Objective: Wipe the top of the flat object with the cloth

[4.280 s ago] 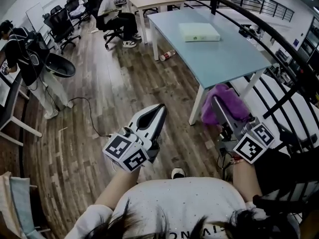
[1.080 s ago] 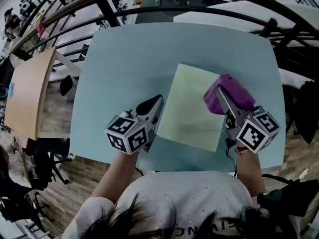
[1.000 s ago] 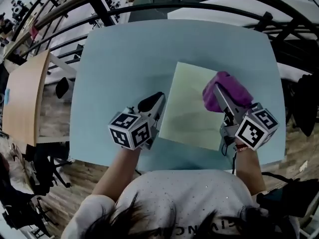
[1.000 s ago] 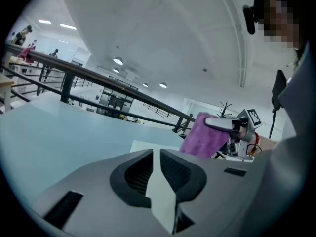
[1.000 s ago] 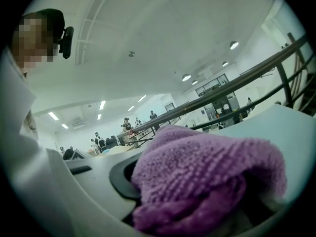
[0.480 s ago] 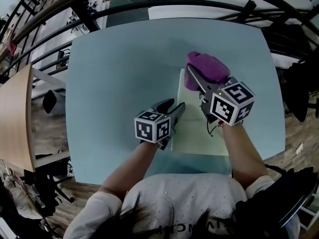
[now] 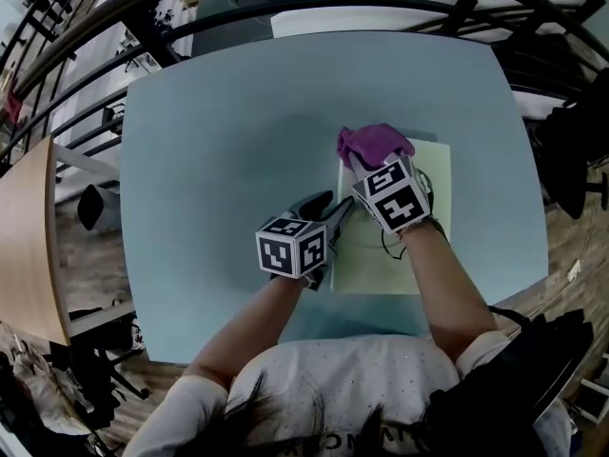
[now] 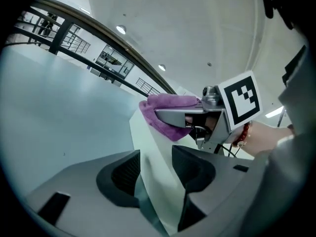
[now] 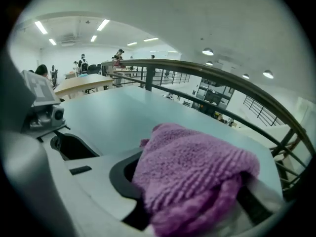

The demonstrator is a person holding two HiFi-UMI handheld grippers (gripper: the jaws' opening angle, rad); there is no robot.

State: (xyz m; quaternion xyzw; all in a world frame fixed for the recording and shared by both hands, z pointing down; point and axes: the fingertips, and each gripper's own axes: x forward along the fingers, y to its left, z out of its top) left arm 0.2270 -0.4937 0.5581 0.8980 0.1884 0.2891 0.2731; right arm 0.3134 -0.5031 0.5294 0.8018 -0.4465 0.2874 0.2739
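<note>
A pale yellow-green flat slab (image 7: 419, 246) lies on the light blue table (image 7: 219, 141). My right gripper (image 7: 366, 167) is shut on a bunched purple cloth (image 7: 374, 143), which rests at the slab's far left corner. In the right gripper view the cloth (image 9: 197, 169) fills the jaws of the right gripper (image 9: 192, 194). My left gripper (image 7: 339, 204) stands open at the slab's left edge; its jaws have just been opening. In the left gripper view the slab (image 8: 150, 142) runs between the jaws of the left gripper (image 8: 155, 162), with a gap showing.
A black curved railing (image 7: 285, 6) runs round the table's far side. A wooden table (image 7: 29, 236) stands to the left over wood flooring. Far off, people (image 9: 81, 62) stand by another wooden table (image 9: 84, 84). Bare table top (image 8: 49, 107) lies left of the slab.
The left jaws have opened and come down over the slab's left edge. The right gripper has swung left and down, and the cloth now rests on the slab's far left corner.
</note>
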